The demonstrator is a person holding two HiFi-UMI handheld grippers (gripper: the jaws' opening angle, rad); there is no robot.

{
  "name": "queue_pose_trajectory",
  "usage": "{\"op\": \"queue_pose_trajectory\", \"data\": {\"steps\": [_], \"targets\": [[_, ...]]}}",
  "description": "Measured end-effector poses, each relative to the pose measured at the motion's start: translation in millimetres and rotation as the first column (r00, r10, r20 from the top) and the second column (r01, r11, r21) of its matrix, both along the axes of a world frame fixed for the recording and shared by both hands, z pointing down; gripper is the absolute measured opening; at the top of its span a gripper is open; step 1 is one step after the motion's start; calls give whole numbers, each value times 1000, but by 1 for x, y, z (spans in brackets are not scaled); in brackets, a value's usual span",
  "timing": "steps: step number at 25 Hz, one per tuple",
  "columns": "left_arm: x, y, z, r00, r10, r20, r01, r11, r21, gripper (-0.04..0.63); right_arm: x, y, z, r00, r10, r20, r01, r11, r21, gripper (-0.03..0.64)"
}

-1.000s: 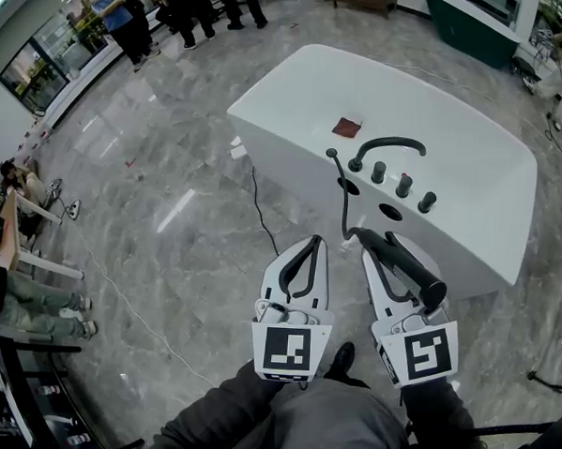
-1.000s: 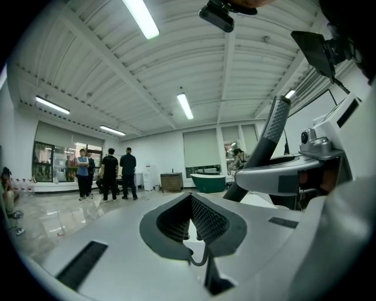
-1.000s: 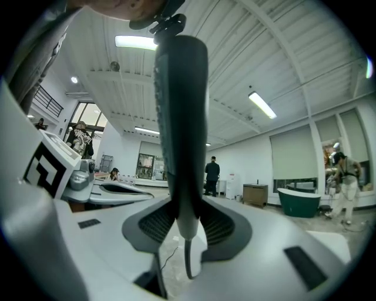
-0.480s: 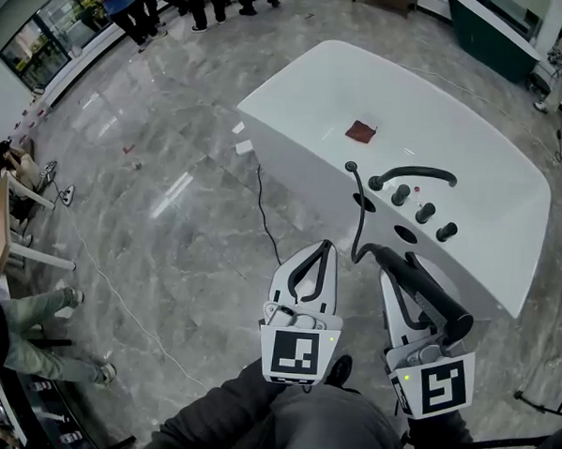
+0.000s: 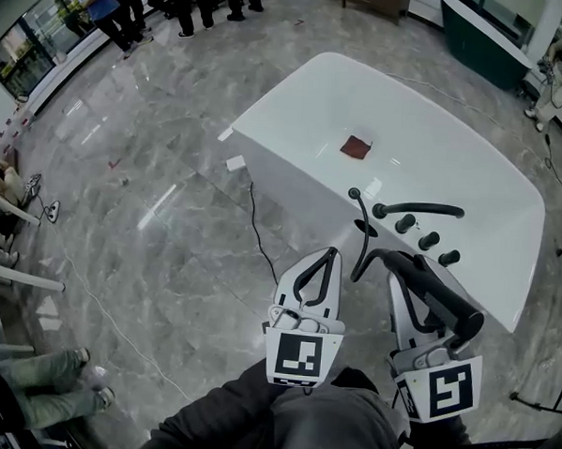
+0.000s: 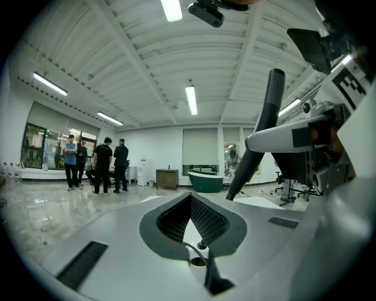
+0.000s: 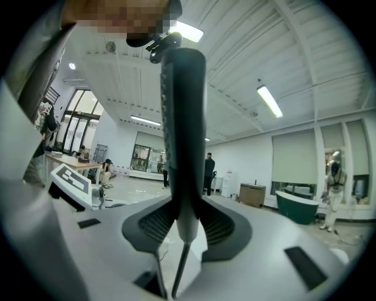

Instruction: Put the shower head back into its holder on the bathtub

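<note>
The white bathtub [image 5: 472, 173] stands ahead of me, with a black spout [image 5: 418, 209] and three black knobs [image 5: 429, 240] on its near deck. A dark oval opening [image 5: 367, 228] shows in the deck beside the black hose [image 5: 359, 214]. My right gripper [image 5: 402, 274] is shut on the black shower head [image 5: 437, 295], which lies along its jaws just short of the tub's edge. In the right gripper view the shower head [image 7: 183, 147] stands upright between the pads. My left gripper [image 5: 324, 259] is shut and empty, left of it, over the floor.
A red-brown cloth [image 5: 357, 146] lies on the tub's white surface. On the grey marble floor, a black cable [image 5: 257, 229] runs along the tub's left side. Several people [image 5: 114, 8] stand far off at the upper left. A dark green tub [image 5: 484, 28] stands behind.
Both grippers have moved closer to the tub's tap side, the right one still holding the shower head. The knobs and spout now lie nearer the right gripper's tip.
</note>
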State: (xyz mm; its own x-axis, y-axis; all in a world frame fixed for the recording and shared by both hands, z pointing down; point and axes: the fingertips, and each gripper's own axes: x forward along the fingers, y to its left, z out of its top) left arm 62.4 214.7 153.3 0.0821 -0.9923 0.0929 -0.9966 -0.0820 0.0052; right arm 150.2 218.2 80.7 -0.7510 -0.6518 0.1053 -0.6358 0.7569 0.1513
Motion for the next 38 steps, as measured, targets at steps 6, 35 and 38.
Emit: {"op": "queue_pose_trajectory", "data": {"steps": [6, 35, 38], "targets": [[-11, -18, -7, 1000, 28, -10, -28, 999, 20, 3, -16, -19, -34, 1000, 7, -12, -6, 999, 43, 140], [-55, -93, -36, 999, -39, -27, 41, 994, 102, 3, -72, -112, -167, 989, -118, 88, 96, 972, 216, 140], [-58, -98, -41, 998, -51, -31, 54, 994, 100, 3, -70, -119, -186, 988, -119, 103, 91, 966, 242, 140]]}}
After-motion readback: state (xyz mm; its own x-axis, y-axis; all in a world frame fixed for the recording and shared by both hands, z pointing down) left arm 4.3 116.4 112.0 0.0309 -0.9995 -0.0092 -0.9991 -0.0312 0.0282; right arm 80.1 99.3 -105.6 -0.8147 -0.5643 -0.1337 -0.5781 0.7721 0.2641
